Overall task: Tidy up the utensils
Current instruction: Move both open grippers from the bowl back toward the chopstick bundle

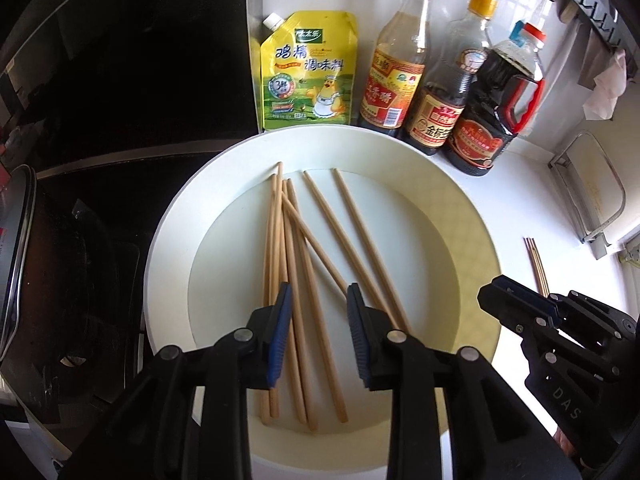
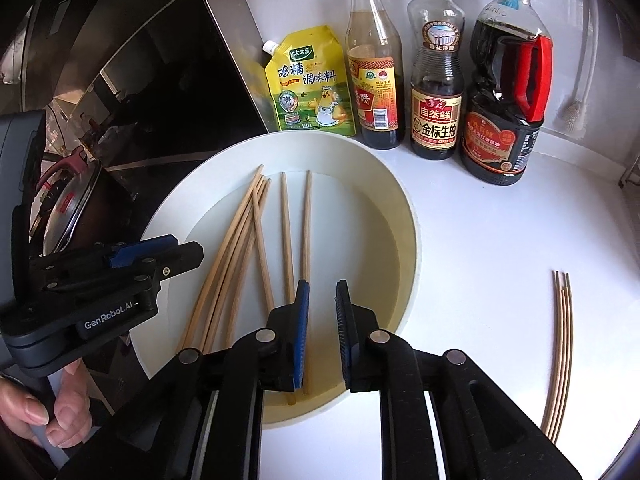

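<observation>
Right wrist: "GenRobot.AI" on left gripper (image 2: 160,258)

Counts:
- Chopsticks in plate (image 1: 304,264): seven.
- Chopsticks on counter (image 2: 562,344): four, bundled.
- Plate (image 1: 168,240): one, white.
- Sauce bottles (image 2: 438,92): three, two yellow-capped, one red-capped.
- Seasoning pouch (image 1: 306,72): one, yellow.
- Grippers: two, left gripper (image 1: 318,330), right gripper (image 2: 322,330).
</observation>
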